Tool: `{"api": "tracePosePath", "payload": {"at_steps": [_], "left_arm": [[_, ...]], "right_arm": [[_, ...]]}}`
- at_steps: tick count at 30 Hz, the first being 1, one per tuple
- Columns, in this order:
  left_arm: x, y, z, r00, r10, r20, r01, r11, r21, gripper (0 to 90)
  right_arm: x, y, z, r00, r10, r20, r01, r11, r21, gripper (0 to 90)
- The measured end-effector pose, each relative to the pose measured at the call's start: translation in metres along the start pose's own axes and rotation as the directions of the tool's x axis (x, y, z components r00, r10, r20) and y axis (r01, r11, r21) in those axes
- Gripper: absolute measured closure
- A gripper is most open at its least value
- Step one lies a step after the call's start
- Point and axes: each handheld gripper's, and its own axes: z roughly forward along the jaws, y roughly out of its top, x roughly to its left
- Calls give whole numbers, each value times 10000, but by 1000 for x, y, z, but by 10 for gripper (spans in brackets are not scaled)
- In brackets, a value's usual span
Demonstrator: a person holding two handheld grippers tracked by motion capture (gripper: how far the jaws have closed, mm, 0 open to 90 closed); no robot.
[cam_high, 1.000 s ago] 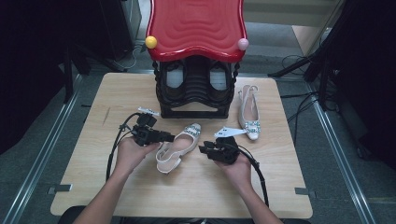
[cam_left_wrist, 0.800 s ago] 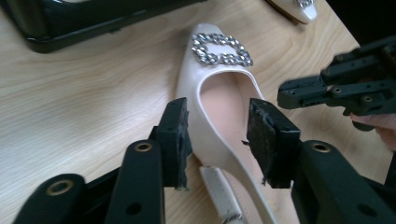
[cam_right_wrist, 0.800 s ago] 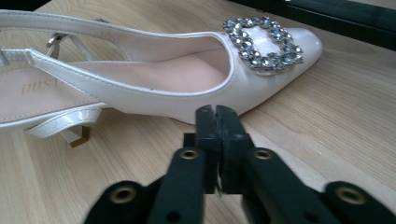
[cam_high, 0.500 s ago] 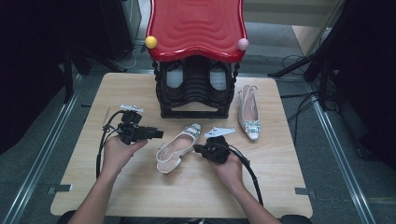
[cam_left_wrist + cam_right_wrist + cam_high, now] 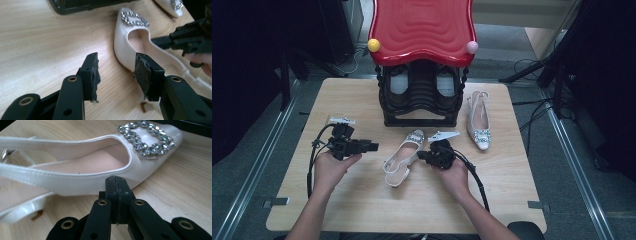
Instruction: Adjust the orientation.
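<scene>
white satin slingback shoe with a rhinestone buckle [image 5: 403, 155] lying on its side near the middle of the pale wooden worktop [image 5: 362, 200], long axis running from near-left heel to far-right toe, toe aimed at the black shoe rack under a red wavy top [image 5: 421, 100]. right gripper [image 5: 424, 156] just beside the shoe's right flank, fingers pressed together with nothing between them, tips right at the side wall of the shoe below the opening, as seen in the right gripper view [image 5: 116, 185]; touching or a hair apart, cannot tell. left gripper [image 5: 373, 147] to the left of the shoe and apart from it, fingers spread and just been opening, nothing between them; in the left gripper view [image 5: 116, 72] the shoe [image 5: 130, 47] lies ahead and slightly right of the gap. right hand clearly the nearer. next move likely to hinge on that closeness: a nudge or a grip on the side wall from the right. matching second shoe [image 5: 478, 120] standing upright at the far right, beside the rack. no brand, label or writing readable anywhere.
</scene>
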Motion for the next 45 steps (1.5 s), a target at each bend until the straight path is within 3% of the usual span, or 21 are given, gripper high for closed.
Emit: {"api": "tracePosePath", "payload": {"at_steps": [8,13,19,24,29,38,45], "left_arm": [[2,-5,3,9999,72,-120,-70,9999,107,505],[5,-5,3,9999,88,-99,-88,9999,60,471],[8,-2,5,9992,266,313,-270,9996,126,466],[8,1,11,9977,666,-76,-663,9971,383,458],[11,2,16,9980,637,-25,-636,9974,352,449],[16,2,15,9976,686,-43,-685,9973,273,448],[15,2,10,9970,747,223,-744,9971,-153,435]], "right_arm": [[-7,7,3,10000,53,-41,-53,9999,116,900],[-11,9,-4,9996,-28,283,25,10000,84,900],[-17,8,-21,9988,177,446,-166,9995,-252,900],[-23,4,-35,9980,350,517,-332,9988,-355,861],[-32,-1,-49,9959,550,724,-531,9982,-280,836],[-49,-4,-76,9879,866,1286,-772,9941,-759,831],[-61,-2,-93,9815,1094,1573,-941,9904,-1016,888]]}}
